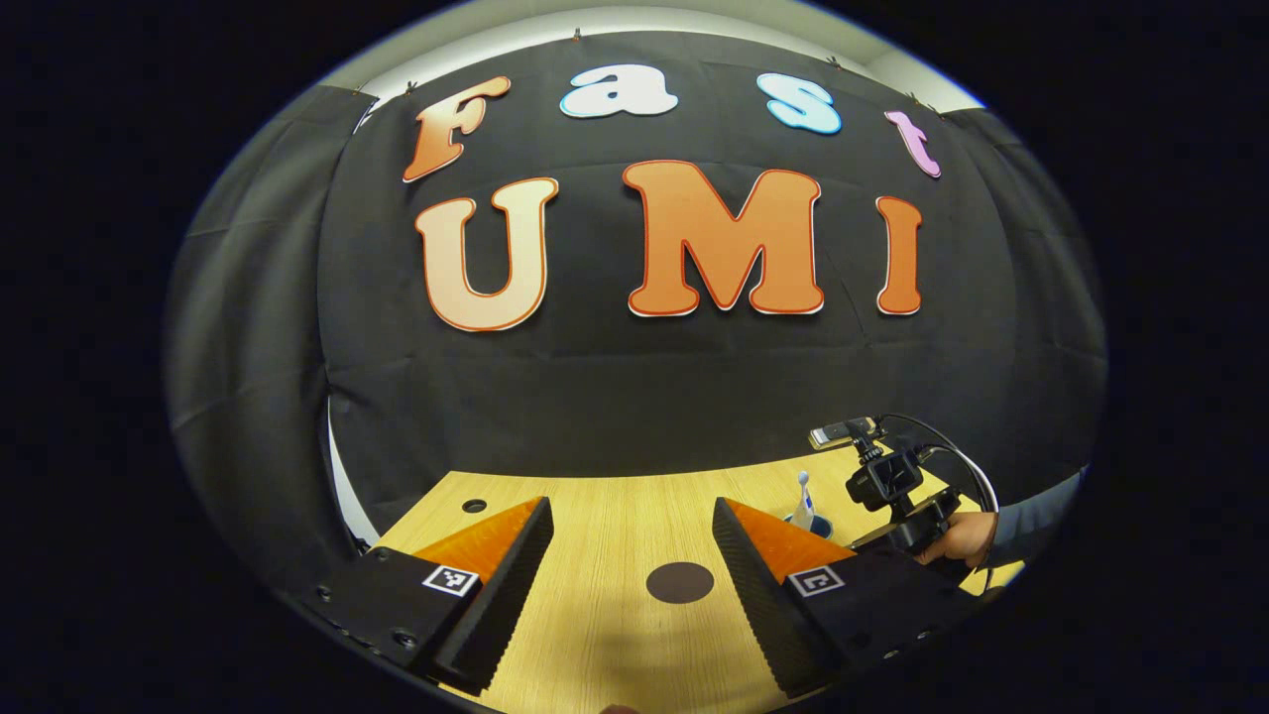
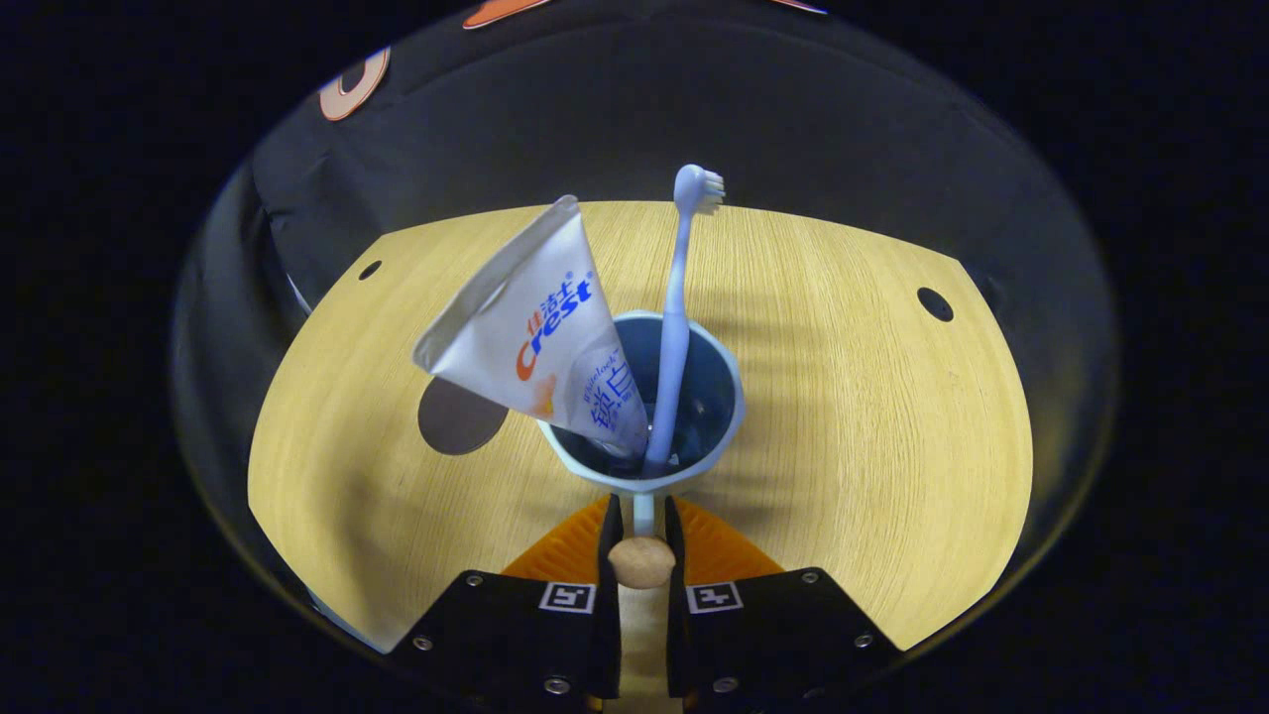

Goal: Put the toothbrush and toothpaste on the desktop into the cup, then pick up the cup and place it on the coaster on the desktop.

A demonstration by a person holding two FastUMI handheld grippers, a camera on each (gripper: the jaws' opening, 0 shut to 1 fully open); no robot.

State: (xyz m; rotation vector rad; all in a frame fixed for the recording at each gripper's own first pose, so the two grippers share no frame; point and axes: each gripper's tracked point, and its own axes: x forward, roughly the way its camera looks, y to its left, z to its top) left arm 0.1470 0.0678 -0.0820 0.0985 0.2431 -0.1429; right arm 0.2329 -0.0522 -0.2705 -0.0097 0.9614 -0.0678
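At the bottom of the right gripper view, our right tool (image 2: 641, 535) is clenched on the cup's handle (image 2: 643, 515), both fingers pressing its sides just below the rim. Just beyond, at the middle of the frame, the cup (image 2: 719, 382) holds the toothpaste (image 2: 530, 332), leaning to the upper left, and the toothbrush (image 2: 676, 327), standing nearly upright with its bristles at the top. Whether the cup rests on the worktop (image 2: 872, 416) or is already lifted a little, we cannot tell. The coaster (image 2: 458, 418), a dark round disc, lies on the worktop to the left of the cup, partly behind the toothpaste.

In the left gripper view, our left tool (image 1: 632, 555) is released, its fingers wide apart at the bottom of the frame with nothing between them. Between and beyond them lies the coaster (image 1: 680, 582); farther off at the right, a hand (image 1: 960, 540) holds the other tool beside the cup (image 1: 805, 519).

We judge the filling done and the carry in hand. The next move calls for taking the cup leftward, level so nothing tips out, and setting it centred on the coaster.
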